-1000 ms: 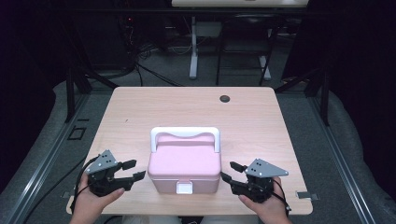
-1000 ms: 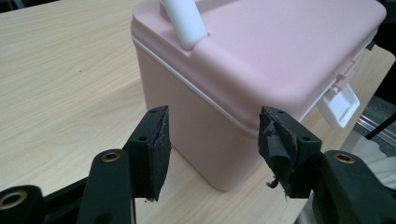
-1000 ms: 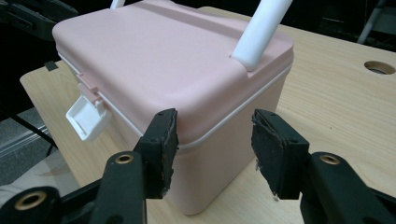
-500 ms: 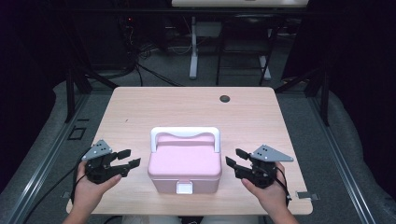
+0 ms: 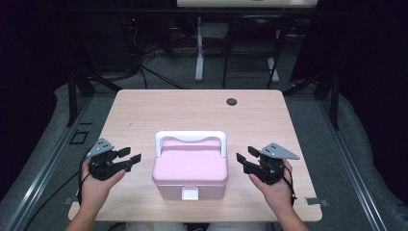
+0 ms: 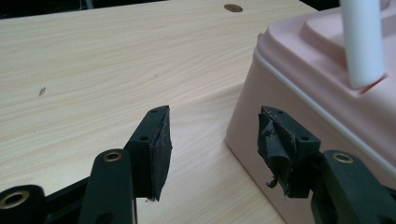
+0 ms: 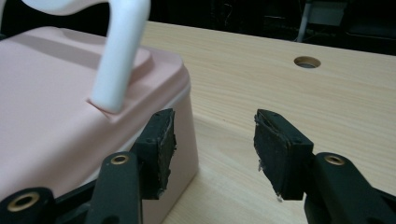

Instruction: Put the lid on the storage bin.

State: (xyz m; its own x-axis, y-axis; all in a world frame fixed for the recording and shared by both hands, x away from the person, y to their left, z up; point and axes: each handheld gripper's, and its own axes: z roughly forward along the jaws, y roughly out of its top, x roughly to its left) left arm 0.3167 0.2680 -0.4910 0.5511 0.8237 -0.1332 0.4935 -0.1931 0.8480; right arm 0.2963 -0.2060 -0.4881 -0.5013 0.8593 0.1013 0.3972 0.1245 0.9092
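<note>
A pink lidded box [image 5: 190, 168] with a white handle [image 5: 190, 136] and a white front latch stands at the near middle of the wooden table [image 5: 192, 108]. My left gripper [image 5: 133, 155] is just left of the box, open, with nothing between its jaws. In the left gripper view the left gripper [image 6: 212, 135] has the box's corner [image 6: 327, 79] beside one pad. My right gripper [image 5: 244, 154] is just right of the box, open and empty; its jaws have just been opening a little. In the right gripper view the right gripper [image 7: 215, 135] has one pad close beside the box's side [image 7: 56, 107].
A round cable hole [image 5: 232, 101] lies in the table's far half. Bare wood stretches behind the box. Dark floor, metal rails and desk legs surround the table.
Both hands have moved forward along the box's sides, the left gripper on the left, the right gripper on the right. The box has not moved.
</note>
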